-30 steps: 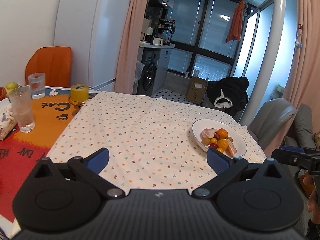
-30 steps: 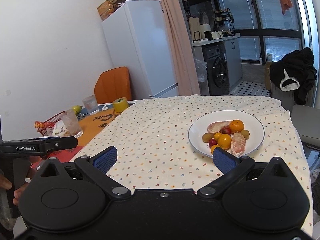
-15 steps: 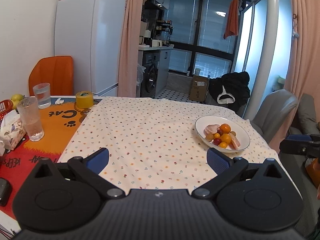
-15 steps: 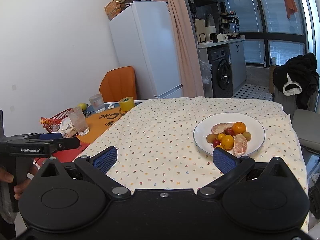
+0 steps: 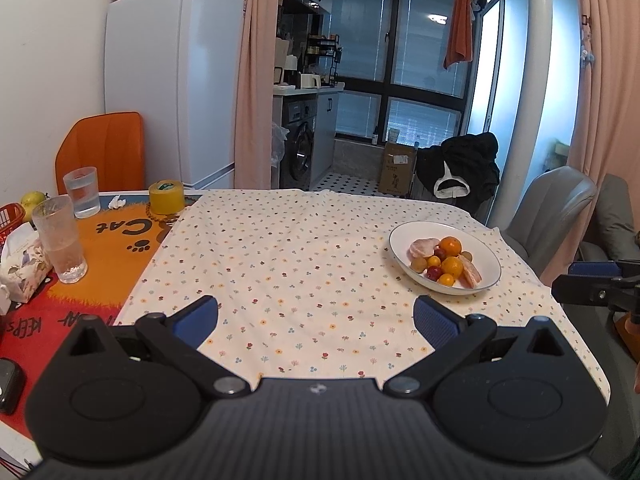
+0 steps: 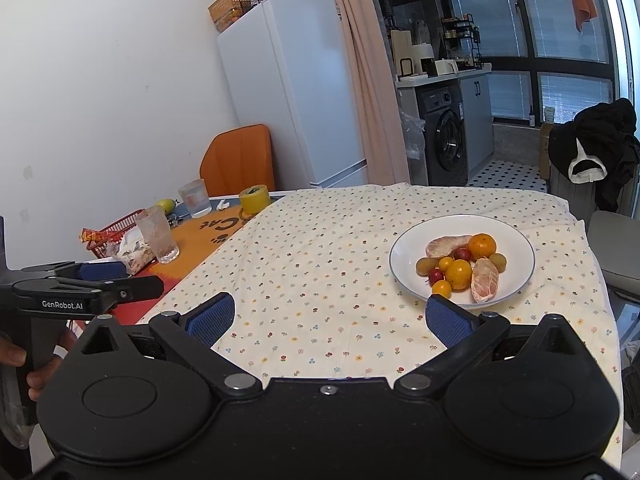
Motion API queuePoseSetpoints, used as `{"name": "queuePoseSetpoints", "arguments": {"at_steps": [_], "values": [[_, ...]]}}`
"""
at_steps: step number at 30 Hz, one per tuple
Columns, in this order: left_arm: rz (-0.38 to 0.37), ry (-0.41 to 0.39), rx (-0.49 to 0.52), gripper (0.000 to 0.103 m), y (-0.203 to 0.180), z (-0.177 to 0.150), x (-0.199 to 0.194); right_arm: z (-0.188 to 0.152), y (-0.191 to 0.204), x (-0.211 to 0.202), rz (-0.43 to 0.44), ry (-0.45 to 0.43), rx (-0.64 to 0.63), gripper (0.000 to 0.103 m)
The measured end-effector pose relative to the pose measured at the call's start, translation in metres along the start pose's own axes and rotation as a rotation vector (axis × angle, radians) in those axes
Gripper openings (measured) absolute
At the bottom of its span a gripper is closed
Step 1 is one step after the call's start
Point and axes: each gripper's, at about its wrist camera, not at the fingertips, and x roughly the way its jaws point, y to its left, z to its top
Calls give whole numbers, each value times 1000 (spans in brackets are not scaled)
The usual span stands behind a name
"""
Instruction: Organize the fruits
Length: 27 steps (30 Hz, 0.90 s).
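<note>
Both grippers, left (image 5: 316,316) and right (image 6: 328,312), gape wide and empty above the near edge of the floral cloth (image 5: 288,256), pulled back and higher than a second ago. The round white plate (image 6: 516,248) of fruit (image 6: 460,266) sits front-right; a peeled segment (image 6: 485,280) lies lengthwise toward the camera

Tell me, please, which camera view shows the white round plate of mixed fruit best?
The right wrist view: the white round plate of mixed fruit sits closer and larger, each fruit distinct. The left wrist view shows the same plate smaller, off to the right, fruits more bunched.
</note>
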Motion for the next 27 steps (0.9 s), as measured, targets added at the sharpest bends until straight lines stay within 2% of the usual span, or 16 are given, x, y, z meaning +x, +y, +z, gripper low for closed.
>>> {"name": "queuePoseSetpoints", "arguments": {"at_steps": [27], "values": [[0, 3, 3, 103, 1, -2, 1, -1, 1, 2, -3, 5, -5, 103]]}}
